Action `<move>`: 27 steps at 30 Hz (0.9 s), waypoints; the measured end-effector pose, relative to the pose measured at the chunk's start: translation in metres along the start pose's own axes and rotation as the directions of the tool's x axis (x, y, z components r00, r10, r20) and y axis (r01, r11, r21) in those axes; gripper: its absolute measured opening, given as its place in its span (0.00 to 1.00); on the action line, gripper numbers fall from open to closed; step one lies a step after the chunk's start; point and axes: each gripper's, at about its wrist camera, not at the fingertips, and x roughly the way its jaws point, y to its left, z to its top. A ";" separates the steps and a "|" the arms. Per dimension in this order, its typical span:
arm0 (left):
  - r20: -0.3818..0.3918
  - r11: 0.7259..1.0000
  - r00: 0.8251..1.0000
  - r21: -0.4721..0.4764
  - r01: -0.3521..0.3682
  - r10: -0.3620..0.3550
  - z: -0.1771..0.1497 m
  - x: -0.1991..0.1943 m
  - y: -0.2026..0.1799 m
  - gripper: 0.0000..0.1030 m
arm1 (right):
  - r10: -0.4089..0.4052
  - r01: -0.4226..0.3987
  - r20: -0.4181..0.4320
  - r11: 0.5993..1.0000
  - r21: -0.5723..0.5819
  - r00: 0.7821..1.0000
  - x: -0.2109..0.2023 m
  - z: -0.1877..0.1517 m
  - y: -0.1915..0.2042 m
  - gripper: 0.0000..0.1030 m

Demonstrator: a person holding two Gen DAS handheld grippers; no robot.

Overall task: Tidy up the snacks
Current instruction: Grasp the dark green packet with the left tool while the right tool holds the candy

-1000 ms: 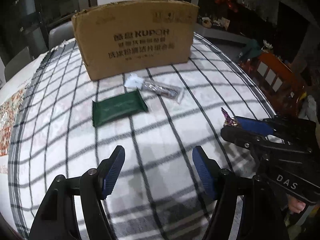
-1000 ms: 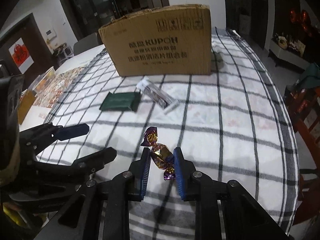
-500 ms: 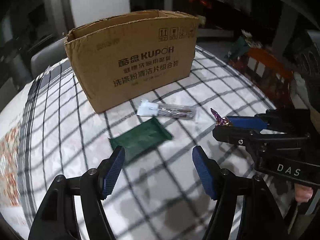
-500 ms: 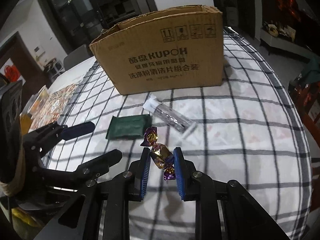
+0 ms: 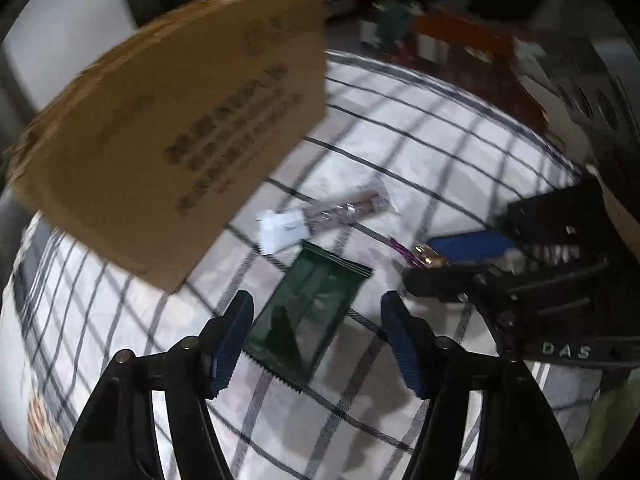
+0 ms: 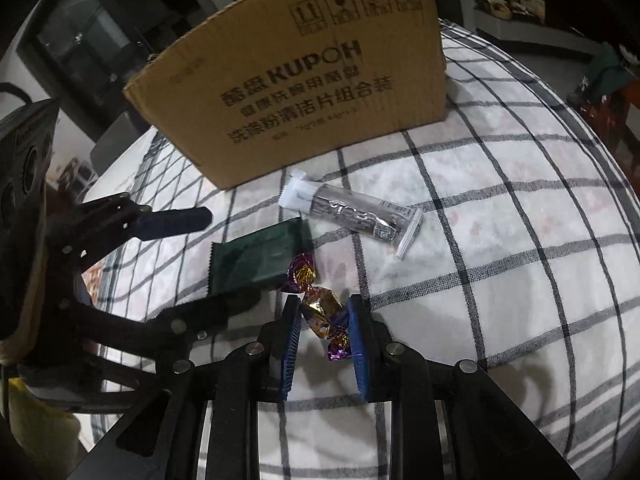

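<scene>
Right tool [image 6: 323,334] is clamped on a candy [image 6: 320,314]. Left tool [image 5: 316,338], jaws apart and just narrowing, is poised over the green packet [image 5: 308,316]; box [image 6: 304,80] at twelve o'clock. Next, closure on the packet is called for.

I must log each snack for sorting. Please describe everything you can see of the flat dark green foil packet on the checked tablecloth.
The flat dark green foil packet is a rectangular sachet with zigzag-cut short ends and a slightly glossy, creased surface; no print is readable. It looks sealed and lies flat on the black-and-white checked tablecloth, in front of the brown cardboard box. The open left gripper is over it, one finger on each side, pads not pressing. The silver snack bar with a white end lies close to one corner; contact is unclear.
</scene>
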 end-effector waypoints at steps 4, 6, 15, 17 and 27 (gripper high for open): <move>-0.056 0.996 0.998 0.080 0.028 -0.024 0.003 0.017 -0.002 0.61 | -0.015 0.015 -0.001 1.000 0.015 1.000 0.005 -0.001 -0.003 0.24; -0.078 0.995 0.996 0.097 0.039 -0.031 0.003 0.025 0.000 0.59 | -0.022 0.022 -0.006 1.000 0.020 1.000 0.008 -0.001 -0.002 0.24; -0.096 0.990 0.993 0.121 0.074 -0.062 0.003 0.037 0.008 0.57 | -0.048 0.048 -0.013 0.999 0.016 0.999 0.016 0.000 0.000 0.24; -0.090 0.991 0.993 0.100 0.087 -0.079 0.003 0.038 0.010 0.53 | -0.055 0.055 -0.007 0.998 0.005 0.998 0.016 0.001 0.002 0.24; -0.045 0.999 0.999 -0.034 0.016 -0.018 -0.003 0.028 0.010 0.47 | -0.064 0.065 0.028 0.998 -0.014 0.998 0.009 0.002 0.001 0.24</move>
